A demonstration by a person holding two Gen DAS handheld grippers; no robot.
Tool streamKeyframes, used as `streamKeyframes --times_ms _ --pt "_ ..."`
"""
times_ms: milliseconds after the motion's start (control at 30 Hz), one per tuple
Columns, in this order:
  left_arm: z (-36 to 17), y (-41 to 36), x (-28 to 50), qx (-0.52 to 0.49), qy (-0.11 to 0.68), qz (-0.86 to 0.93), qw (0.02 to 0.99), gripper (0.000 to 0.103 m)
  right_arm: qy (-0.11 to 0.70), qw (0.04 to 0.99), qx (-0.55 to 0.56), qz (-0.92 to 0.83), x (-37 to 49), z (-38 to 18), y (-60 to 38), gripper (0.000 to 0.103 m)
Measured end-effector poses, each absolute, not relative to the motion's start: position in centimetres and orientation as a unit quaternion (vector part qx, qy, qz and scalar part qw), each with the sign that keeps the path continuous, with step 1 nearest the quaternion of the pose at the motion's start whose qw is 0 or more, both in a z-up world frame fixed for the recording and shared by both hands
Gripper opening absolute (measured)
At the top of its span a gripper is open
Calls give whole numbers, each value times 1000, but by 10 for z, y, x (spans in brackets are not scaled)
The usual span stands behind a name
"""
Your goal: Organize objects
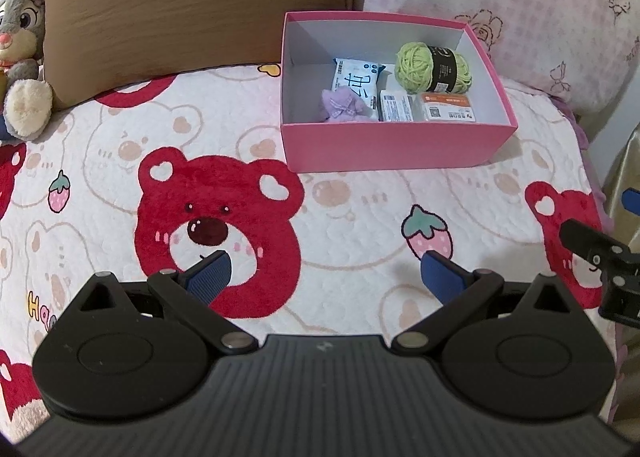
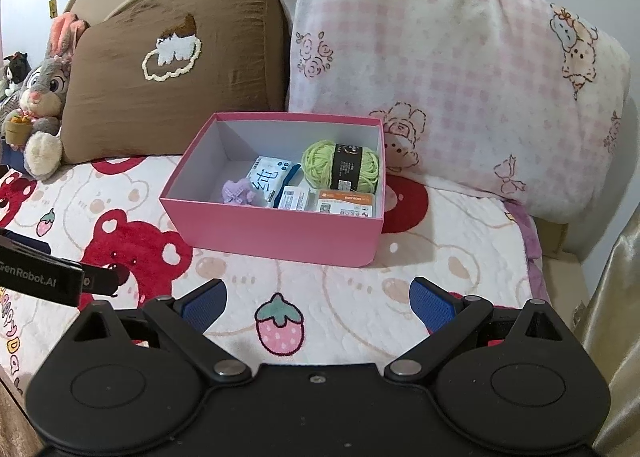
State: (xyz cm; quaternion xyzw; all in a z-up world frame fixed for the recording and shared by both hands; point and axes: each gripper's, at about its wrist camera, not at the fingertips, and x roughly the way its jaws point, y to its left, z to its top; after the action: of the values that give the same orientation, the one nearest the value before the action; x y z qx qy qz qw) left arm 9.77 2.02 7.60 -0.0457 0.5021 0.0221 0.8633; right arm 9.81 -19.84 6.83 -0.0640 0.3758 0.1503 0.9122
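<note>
A pink box [image 1: 392, 149] [image 2: 276, 233] stands on the bear-print bedspread near the pillows. Inside it lie a green yarn ball [image 1: 432, 67] [image 2: 340, 165], a white and blue tissue pack [image 1: 356, 83] [image 2: 270, 179], a small purple plush [image 1: 344, 108] [image 2: 237, 193], a white packet [image 1: 395, 107] [image 2: 294, 197] and an orange-topped packet [image 1: 448, 107] [image 2: 346, 204]. My left gripper [image 1: 324, 271] hovers over the bedspread in front of the box, open with nothing between its blue pads. My right gripper [image 2: 318, 297] is likewise open and empty, short of the box's front wall.
A brown pillow [image 1: 192, 5] [image 2: 176, 69] and a pink checked pillow [image 1: 520, 9] [image 2: 452, 77] lean behind the box. A grey rabbit plush [image 1: 20, 57] [image 2: 42, 105] sits at the left. The bed's edge and a golden cloth [image 2: 616, 297] lie to the right.
</note>
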Motion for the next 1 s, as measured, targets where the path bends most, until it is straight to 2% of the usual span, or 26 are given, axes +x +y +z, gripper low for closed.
streamKeyframes --times_ms 1000 --pt "65 21 103 -43 514 36 856 103 389 909 -59 137 102 63 -205 100"
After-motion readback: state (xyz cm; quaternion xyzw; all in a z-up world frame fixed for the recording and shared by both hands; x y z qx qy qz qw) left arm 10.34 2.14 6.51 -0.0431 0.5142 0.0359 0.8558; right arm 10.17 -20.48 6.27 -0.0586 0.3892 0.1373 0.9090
